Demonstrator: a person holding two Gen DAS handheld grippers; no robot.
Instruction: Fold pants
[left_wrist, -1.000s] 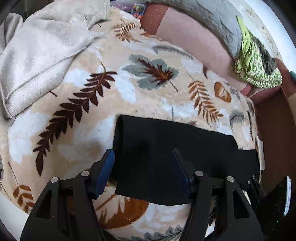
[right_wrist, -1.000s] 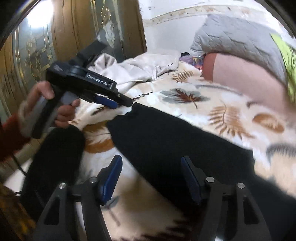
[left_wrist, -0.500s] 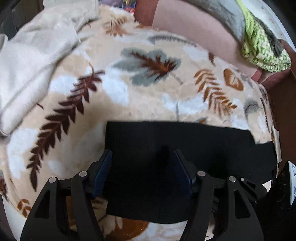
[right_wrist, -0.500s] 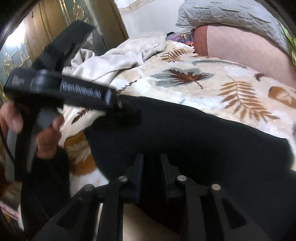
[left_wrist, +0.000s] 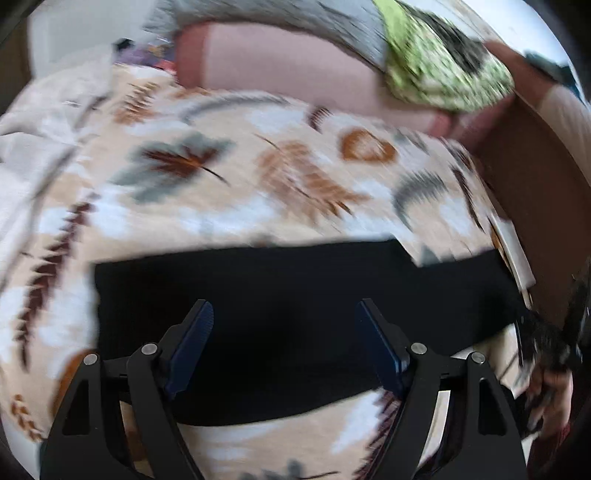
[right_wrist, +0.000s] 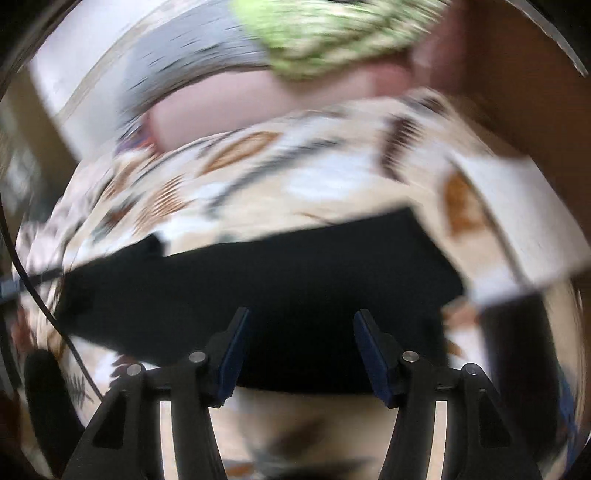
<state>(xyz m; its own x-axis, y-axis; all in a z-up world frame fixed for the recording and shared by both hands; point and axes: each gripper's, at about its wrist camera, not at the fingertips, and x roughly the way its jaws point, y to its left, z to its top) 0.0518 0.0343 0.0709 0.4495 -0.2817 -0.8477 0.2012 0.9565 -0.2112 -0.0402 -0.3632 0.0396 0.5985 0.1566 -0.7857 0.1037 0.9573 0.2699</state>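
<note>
The black pants (left_wrist: 295, 295) lie folded into a long flat band across the leaf-print blanket (left_wrist: 229, 177). They also show in the right wrist view (right_wrist: 280, 280). My left gripper (left_wrist: 284, 314) is open and empty, hovering above the pants' left half. My right gripper (right_wrist: 301, 317) is open and empty above the pants' right half. Both views are blurred by motion.
A pink pillow (left_wrist: 280, 66), a grey quilt (left_wrist: 295, 18) and a green patterned cloth (left_wrist: 443, 62) lie at the back. A beige throw (left_wrist: 33, 125) is bunched at the left. A brown board (left_wrist: 535, 206) borders the bed's right side.
The right gripper was shut on the pants half a second ago and is open now. Both grippers have swung to the right along the pants. The left gripper stayed open.
</note>
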